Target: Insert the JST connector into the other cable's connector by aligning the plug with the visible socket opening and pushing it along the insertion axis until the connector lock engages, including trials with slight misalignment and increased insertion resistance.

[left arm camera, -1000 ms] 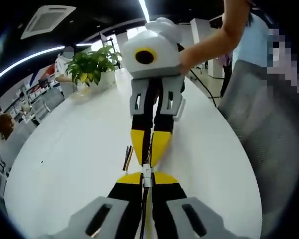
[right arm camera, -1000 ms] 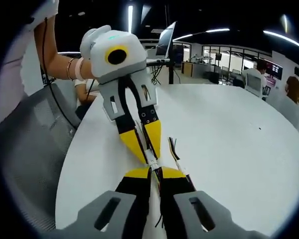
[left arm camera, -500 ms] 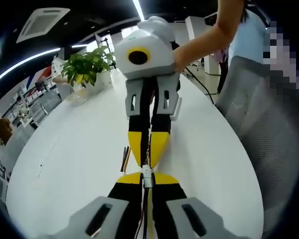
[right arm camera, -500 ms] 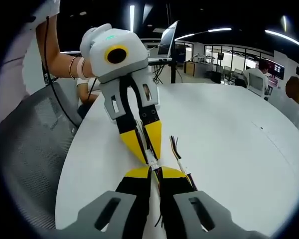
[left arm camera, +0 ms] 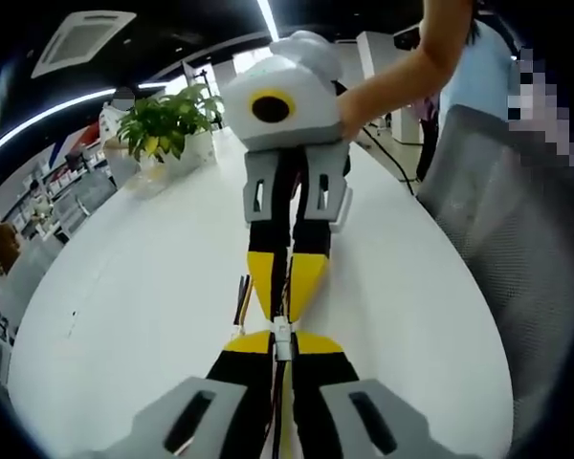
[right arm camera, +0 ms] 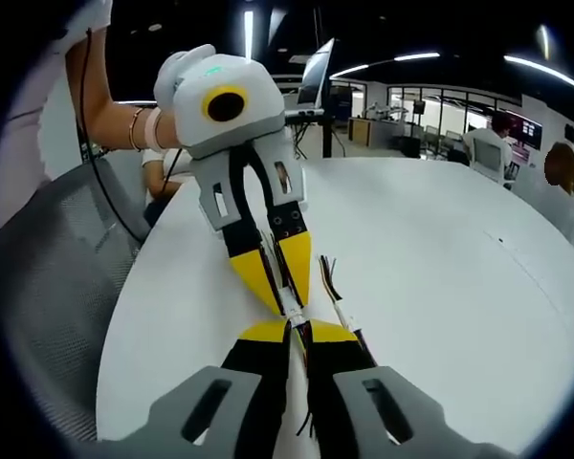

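In the left gripper view, I see a potted plant (left arm camera: 170, 122) far off on the left side of the big white table (left arm camera: 134, 296). In the middle, my left gripper (left arm camera: 283, 342) comes up from the bottom. Its yellow tips are squeezed together on a small white connector (left arm camera: 283, 337), and thin wires run back down between the jaws. Right past it, the right gripper (left arm camera: 289, 304) points at me from the other side. Its yellow tips are pressed together too, on the other end of the same white piece. The two grippers meet nose to nose, just above the table. I cannot tell if the two connector halves are fully pushed together. A few loose wires (left arm camera: 242, 298) lie on the table just left of the tips. On the right there is a person's arm (left arm camera: 411, 72) holding the far gripper, and a grey mesh chair (left arm camera: 502, 258).

In the right gripper view, the grey chair (right arm camera: 48, 287) is on the left, with a hand (right arm camera: 163, 124) wearing bracelets. In the middle, the right gripper (right arm camera: 297, 330) tips are closed on the white connector (right arm camera: 296, 318), and the left gripper (right arm camera: 285, 298) tips are closed on it from the far side. Loose coloured wires (right arm camera: 333, 296) lie on the white table (right arm camera: 440, 277) just right of the tips.
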`<state>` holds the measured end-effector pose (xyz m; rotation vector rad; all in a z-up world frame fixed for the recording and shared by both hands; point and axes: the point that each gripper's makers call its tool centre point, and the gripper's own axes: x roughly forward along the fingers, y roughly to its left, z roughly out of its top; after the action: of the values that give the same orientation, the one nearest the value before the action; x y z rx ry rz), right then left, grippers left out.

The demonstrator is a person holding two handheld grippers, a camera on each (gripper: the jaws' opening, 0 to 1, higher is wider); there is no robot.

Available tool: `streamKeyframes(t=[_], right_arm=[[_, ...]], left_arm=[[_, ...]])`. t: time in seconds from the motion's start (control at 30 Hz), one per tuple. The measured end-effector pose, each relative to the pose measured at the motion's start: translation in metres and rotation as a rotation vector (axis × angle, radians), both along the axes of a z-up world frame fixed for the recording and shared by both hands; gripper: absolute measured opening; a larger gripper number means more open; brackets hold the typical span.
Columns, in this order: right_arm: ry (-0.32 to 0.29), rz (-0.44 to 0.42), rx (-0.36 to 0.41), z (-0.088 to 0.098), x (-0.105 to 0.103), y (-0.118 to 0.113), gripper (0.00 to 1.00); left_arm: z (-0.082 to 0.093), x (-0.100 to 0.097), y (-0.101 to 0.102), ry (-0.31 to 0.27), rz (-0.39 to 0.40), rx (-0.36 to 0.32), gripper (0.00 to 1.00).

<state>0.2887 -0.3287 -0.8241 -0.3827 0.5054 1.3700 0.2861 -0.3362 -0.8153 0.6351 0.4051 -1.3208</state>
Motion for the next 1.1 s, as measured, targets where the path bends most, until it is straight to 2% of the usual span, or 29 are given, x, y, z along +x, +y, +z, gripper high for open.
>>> streamKeyframes(t=[0.27,0.63,1.1], right_arm=[[0.012,0.004,-0.015,-0.014,0.009,-0.003,0.02],[0.031,0.004,-0.018,-0.021,0.002,-0.003,0.03],[0.020,0.013,-0.017,-0.022,-0.002,-0.006,0.03]], left_arm=[[-0.013,0.007,-0.004,0.009,0.000,0.005,0.00],[-0.027,0.008,-0.004,0.027,0.004,0.000,0.00],[-0.030,0.007,-0.007,0.022,0.002,-0.014,0.00]])
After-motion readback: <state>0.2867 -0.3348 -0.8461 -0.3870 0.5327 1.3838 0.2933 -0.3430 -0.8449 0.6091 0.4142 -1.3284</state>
